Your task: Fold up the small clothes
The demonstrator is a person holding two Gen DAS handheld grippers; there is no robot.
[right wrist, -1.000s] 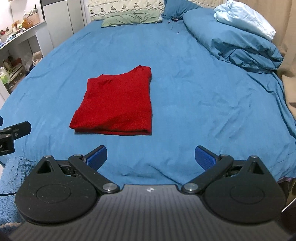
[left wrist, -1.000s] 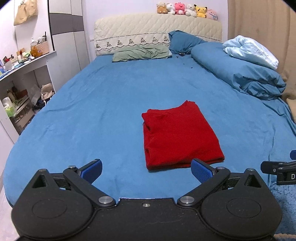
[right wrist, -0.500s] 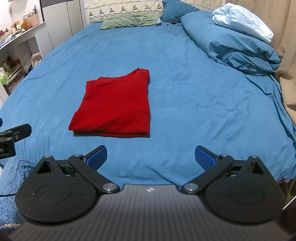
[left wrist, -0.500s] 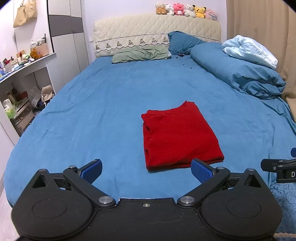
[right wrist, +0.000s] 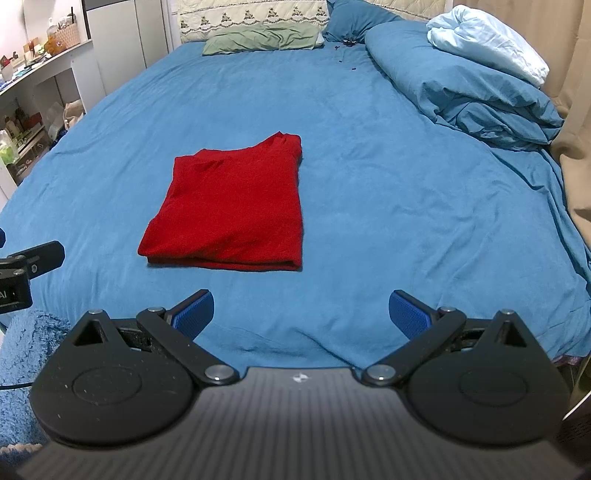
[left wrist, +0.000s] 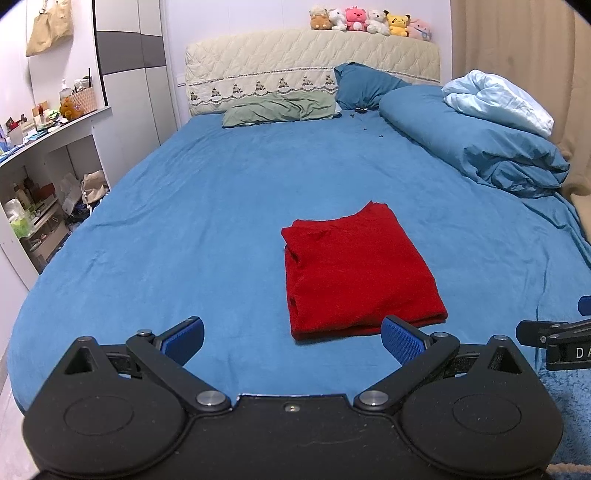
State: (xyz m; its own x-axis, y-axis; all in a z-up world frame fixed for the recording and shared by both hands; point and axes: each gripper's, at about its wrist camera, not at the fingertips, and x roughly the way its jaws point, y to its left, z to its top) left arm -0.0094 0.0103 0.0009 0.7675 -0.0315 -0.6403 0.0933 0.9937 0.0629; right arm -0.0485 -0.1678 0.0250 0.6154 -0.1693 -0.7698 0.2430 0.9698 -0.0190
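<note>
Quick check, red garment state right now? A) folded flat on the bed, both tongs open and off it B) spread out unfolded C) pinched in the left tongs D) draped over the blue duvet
A: the red garment lies folded in a neat rectangle on the blue bed sheet, while the left tongs and right tongs are both open, short of it and empty.

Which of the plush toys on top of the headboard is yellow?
The yellow plush toy, second from the right end, between a white toy and a pale pink one.
</note>
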